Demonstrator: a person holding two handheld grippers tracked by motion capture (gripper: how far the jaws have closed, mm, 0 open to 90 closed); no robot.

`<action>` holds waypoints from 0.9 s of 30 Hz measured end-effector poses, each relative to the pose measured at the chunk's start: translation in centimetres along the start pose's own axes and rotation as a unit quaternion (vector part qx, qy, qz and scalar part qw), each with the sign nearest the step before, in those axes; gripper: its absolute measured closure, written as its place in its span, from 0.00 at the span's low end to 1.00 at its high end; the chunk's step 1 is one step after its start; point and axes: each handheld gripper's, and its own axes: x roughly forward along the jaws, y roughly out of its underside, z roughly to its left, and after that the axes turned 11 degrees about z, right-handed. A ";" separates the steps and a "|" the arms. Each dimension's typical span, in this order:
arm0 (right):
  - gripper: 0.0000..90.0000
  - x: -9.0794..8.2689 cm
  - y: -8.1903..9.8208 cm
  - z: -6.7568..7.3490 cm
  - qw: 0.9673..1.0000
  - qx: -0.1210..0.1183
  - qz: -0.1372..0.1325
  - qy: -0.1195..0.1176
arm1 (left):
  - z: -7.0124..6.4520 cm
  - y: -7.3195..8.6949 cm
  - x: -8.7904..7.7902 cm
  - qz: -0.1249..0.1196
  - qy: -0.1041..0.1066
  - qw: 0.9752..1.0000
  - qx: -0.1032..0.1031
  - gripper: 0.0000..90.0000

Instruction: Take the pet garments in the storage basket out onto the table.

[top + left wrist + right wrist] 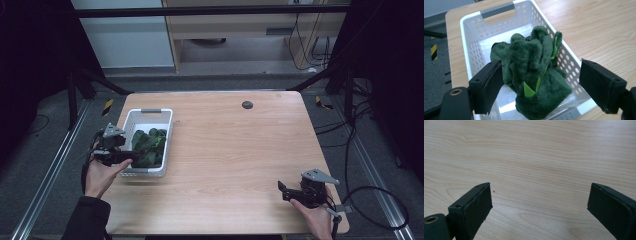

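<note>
Left tool (540, 87) spread wide, jaws flanking the green plush cloth (534, 75) heaped in the white basket (131, 120) — probably a pick-up; next, lower and close. Right tool (539, 212) wide, idle over the counter (240, 150).

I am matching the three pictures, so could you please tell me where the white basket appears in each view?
High view: white basket at the table's left edge, green plush cloth inside.
Left gripper view: basket fills centre-left, between the open tongs.
Right gripper view: bare wooden table, no basket.
Shared landmark: the wooden tabletop.
</note>
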 end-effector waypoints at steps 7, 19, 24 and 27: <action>0.06 0.1 0.0 -0.1 1.000 -0.003 0.009 0.002 | 0.0 -0.8 1.2 0.024 -0.002 1.000 0.003 0.20; 0.05 0.3 0.0 -0.1 1.000 -0.008 0.020 0.003 | -0.2 -1.3 3.5 0.055 -0.018 0.998 0.013 0.19; 0.05 0.4 0.0 0.0 1.000 -0.006 0.025 0.001 | -0.2 -1.5 4.5 0.067 -0.021 0.997 0.014 0.20; 0.05 0.4 0.0 0.1 1.000 -0.008 0.026 0.000 | -0.2 -1.7 5.0 0.070 -0.027 0.997 0.014 0.20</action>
